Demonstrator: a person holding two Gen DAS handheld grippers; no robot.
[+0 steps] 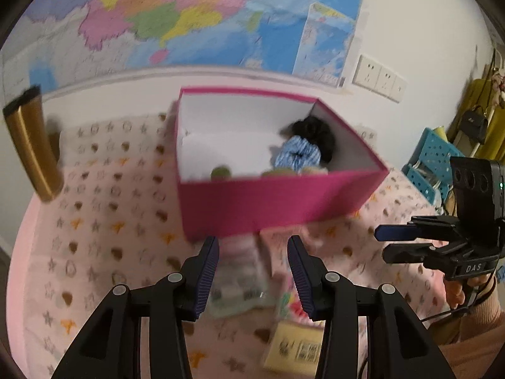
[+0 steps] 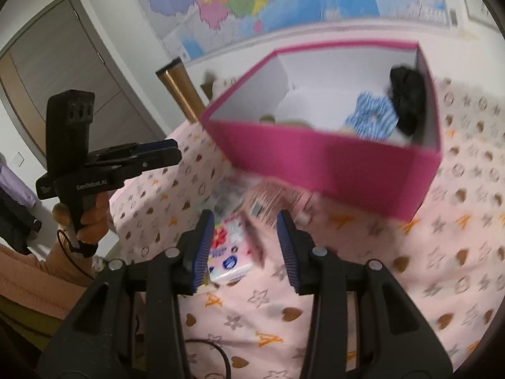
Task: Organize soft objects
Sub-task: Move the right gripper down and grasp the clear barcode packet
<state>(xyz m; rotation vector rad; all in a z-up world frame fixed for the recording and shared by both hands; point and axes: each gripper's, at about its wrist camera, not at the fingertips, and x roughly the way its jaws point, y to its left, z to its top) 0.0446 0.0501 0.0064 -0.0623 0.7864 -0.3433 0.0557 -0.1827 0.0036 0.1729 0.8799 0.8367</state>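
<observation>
On the far left, in my left view, a gold tube stands tilted on the edge of the pink cloth; the cloth has stars and hearts all over it; a big map hangs on the wall behind.

Next comes my left tongs; its two blue pads are apart and nothing is between them; it holds nothing; it hangs over a blurry clear packet that lies flat on the cloth; a yellow card lies near the bottom, just beside the right finger.

The pink box sits on the cloth past the pads, with its top open; inside, at the right end, a blue striped hair tie lies touching a black fluffy hair tie behind it; some small green and tan soft things peek over the near wall, too blurry to tell what they are.

To the right of the box I see my right tongs from the side; my hand grips its handle; wall plugs and a blue basket are farther back.

In my right view, my right tongs is partly open too and grips nothing; a small pink pack of tissues lies on the cloth under it, near the left pad; a barcode label lies just past it; my left tongs shows on the left side there.
</observation>
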